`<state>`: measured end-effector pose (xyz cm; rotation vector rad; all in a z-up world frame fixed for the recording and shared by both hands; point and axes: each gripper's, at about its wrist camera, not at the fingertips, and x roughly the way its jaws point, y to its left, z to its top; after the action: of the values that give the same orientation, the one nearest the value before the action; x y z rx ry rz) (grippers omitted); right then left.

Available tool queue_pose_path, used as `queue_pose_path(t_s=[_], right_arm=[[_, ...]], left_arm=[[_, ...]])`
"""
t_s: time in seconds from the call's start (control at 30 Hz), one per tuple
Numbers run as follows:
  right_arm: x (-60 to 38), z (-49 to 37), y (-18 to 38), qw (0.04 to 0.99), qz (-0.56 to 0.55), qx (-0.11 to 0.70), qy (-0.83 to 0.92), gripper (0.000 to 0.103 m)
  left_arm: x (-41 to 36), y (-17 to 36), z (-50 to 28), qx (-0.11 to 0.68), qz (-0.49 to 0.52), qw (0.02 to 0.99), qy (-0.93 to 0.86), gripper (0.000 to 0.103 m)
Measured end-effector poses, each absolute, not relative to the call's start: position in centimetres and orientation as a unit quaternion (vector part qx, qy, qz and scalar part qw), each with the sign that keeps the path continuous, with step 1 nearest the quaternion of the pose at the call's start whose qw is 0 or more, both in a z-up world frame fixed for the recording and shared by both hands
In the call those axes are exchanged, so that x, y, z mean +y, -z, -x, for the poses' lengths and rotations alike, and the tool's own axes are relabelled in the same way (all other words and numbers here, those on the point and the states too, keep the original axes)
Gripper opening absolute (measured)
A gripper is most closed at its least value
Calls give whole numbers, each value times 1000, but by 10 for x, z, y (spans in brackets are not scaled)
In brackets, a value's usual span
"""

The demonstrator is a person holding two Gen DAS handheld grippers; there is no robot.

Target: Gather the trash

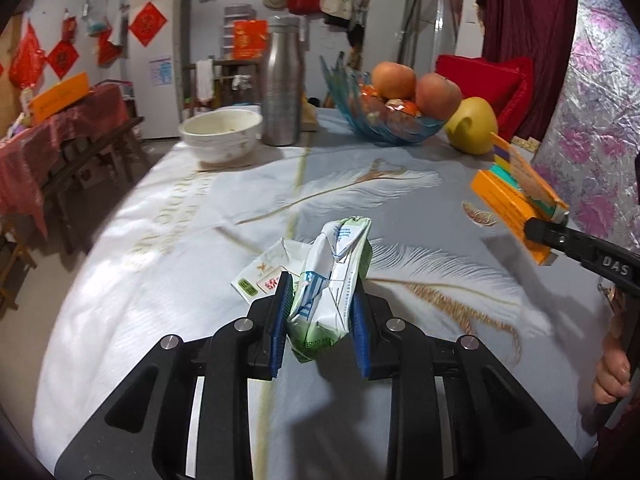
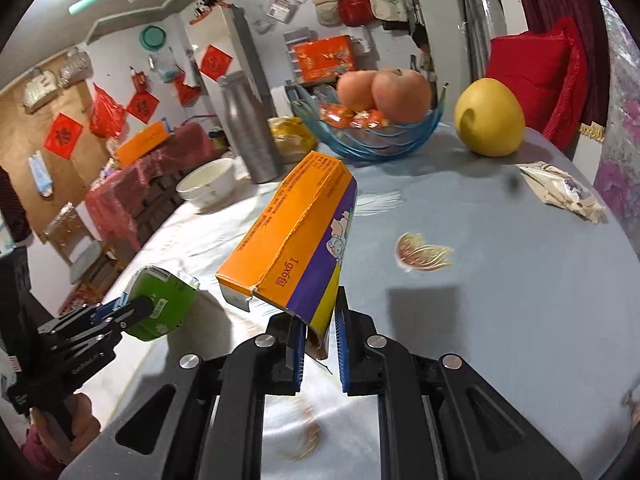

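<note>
Above a feather-print tablecloth in a cluttered room, the left gripper clamps a crushed green carton while the right gripper pinches an orange box.

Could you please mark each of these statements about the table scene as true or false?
1. The left gripper is shut on a crushed green and white carton. True.
2. The right gripper is open and holds nothing. False: it is shut on an orange and purple box, lifted off the table.
3. The blue glass bowl holds fruit. True.
4. The steel bottle lies on its side. False: it stands upright beside the white bowl.
5. A pale wrapper lies on the table near the yellow fruit. True.
</note>
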<state>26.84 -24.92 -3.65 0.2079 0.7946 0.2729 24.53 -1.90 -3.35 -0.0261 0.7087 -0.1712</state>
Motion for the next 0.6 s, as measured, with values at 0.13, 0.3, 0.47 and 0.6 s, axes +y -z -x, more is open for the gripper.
queue_pose_path(t_s=[0.13,0.3,0.47,0.6], right_arm=[[-242,-245,30,906,-111,379,-153,14],[-235,-214,23,907,-110,371,-165,14],[-234,-188,16,910,-105,363,-169,14],[-240,-174,16,910,-116,363,-166,14]], left_arm=[[-13,21,-220,331,9,941,67,29],[-12,9,-192,309,3,949,60,29],[-16,9,-174,306,0,949,75,29],[-26,20,-168,314,-16,946,82,48]])
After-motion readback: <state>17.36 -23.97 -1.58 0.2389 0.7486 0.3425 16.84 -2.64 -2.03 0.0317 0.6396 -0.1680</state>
